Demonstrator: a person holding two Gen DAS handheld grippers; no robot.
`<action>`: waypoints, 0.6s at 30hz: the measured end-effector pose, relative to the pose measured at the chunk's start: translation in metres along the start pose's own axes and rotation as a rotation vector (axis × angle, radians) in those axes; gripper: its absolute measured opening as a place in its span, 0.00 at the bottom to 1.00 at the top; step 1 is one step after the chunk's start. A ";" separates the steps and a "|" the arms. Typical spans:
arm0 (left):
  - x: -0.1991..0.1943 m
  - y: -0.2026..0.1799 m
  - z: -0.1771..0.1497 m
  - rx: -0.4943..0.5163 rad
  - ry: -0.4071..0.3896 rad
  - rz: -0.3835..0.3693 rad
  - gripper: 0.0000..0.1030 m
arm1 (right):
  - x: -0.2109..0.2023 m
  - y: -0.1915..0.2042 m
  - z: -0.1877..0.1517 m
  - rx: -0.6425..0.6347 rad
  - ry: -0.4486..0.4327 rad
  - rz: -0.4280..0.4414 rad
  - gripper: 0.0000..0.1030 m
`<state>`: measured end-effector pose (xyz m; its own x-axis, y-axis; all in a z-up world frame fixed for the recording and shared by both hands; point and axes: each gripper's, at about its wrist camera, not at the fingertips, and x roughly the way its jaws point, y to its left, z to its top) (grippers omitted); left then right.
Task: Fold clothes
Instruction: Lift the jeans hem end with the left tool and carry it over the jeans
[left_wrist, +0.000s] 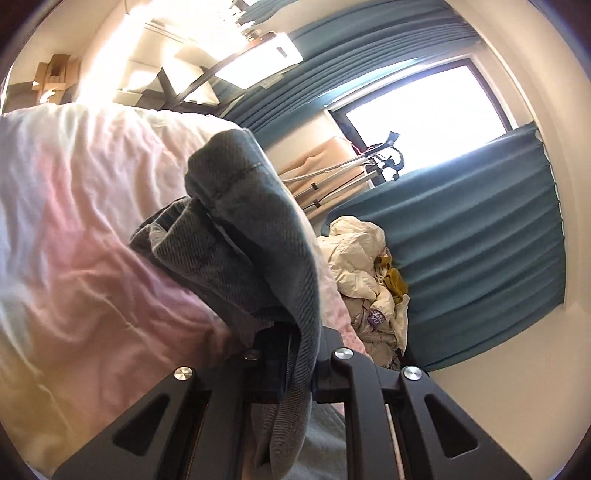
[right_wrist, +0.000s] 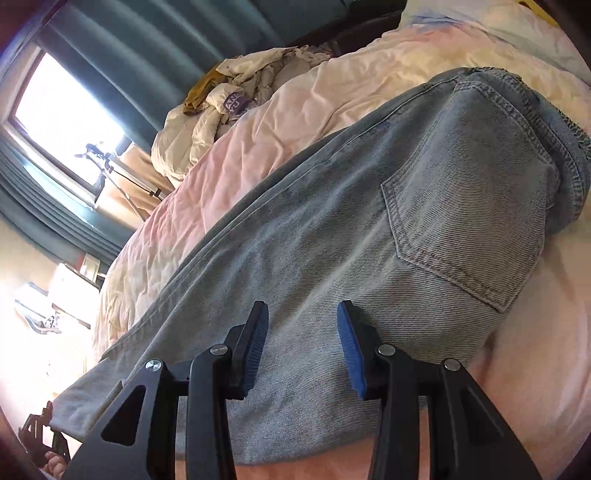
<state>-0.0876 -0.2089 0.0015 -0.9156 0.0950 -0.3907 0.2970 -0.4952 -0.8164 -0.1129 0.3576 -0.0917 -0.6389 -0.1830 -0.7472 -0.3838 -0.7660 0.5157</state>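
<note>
While gripper (left_wrist: 295, 354) clamped: jeans (right_wrist: 332, 229) (bed-edge).

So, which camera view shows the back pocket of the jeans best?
The right wrist view: the back pocket lies in full sight there, stitching clear, on the jeans spread over the bed cover. The left wrist view shows only a bunched fold of denim in the left tongs, no pocket.

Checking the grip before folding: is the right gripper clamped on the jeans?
No, the right gripper stands open above the jeans, nothing pinched.
</note>
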 end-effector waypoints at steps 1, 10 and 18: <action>-0.005 -0.009 -0.001 0.028 -0.002 -0.006 0.08 | -0.001 -0.002 0.001 0.009 0.003 -0.002 0.38; 0.000 -0.113 -0.049 0.316 -0.007 -0.035 0.08 | -0.013 -0.022 0.012 0.085 -0.014 0.012 0.38; 0.002 -0.147 -0.094 0.416 0.030 -0.084 0.08 | -0.033 -0.033 0.019 0.118 -0.063 0.015 0.40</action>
<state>-0.1073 -0.0546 0.0803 -0.9219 0.1721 -0.3472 0.0813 -0.7901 -0.6076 -0.0921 0.4009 -0.0761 -0.6844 -0.1522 -0.7131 -0.4469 -0.6851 0.5752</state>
